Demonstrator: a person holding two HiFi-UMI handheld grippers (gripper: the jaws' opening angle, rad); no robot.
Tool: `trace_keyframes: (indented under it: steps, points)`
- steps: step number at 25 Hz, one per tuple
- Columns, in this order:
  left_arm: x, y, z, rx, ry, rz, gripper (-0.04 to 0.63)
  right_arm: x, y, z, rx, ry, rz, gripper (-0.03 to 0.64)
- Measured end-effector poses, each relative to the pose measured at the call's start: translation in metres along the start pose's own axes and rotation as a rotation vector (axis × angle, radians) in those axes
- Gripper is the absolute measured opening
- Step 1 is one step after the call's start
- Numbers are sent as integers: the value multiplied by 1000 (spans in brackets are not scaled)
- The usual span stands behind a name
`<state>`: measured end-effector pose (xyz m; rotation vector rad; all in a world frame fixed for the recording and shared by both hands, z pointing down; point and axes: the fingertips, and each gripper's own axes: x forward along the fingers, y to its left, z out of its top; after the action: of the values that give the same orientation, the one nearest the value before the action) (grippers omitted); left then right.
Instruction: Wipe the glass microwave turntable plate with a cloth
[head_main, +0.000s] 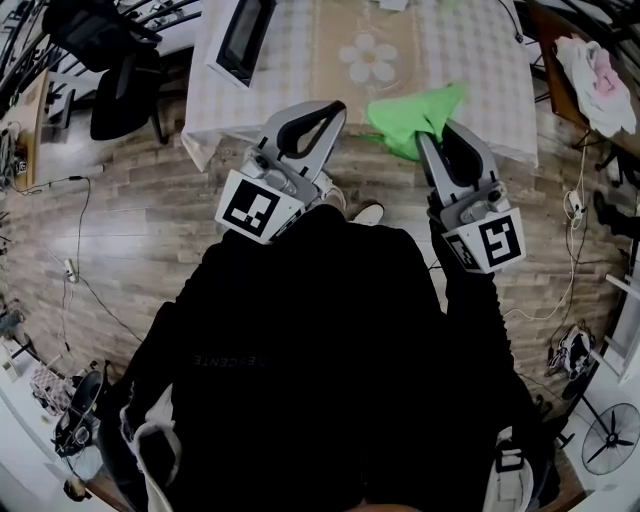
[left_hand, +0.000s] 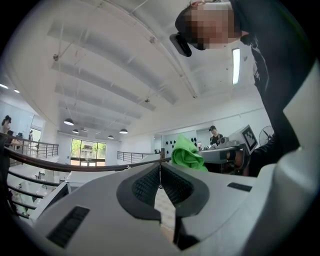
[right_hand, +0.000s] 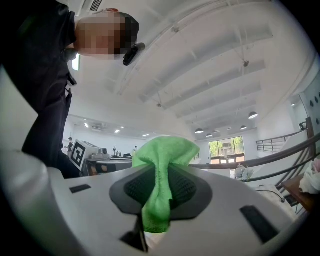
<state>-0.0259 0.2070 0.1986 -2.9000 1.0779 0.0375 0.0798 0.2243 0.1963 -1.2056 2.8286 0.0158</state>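
Observation:
The glass turntable plate lies on the checked tablecloth of the table, over a flower pattern. My right gripper is held in front of the table's near edge, shut on a green cloth that fans out past its tips. In the right gripper view the cloth is pinched between the dark pads. My left gripper is raised beside it, shut with nothing in it; its pads meet at the tip. The left gripper view also catches the green cloth. Both grippers are clear of the plate.
A microwave stands at the table's left end. A black office chair is left of the table. Cables run over the wooden floor. Bundled fabric lies on a surface at the right, and a fan is at lower right.

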Motion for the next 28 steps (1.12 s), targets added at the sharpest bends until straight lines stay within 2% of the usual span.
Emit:
trace_keyframes:
  steps: [7,12,18,28]
  points:
    - [-5,-17,3,21,-17,9,21,-22,-3,-3,20,-13,-23,87]
    - [-2,-18,-7,6,16,17,21,-27,-12,-12,40,-4,-37,87]
    - [12,-17,-11,22,13,-39,21,-21,-25,-20,54,15,-52,87]
    - [55,44,-38,-11,33,-77,21,42,-65,-47,76,89,-74,89]
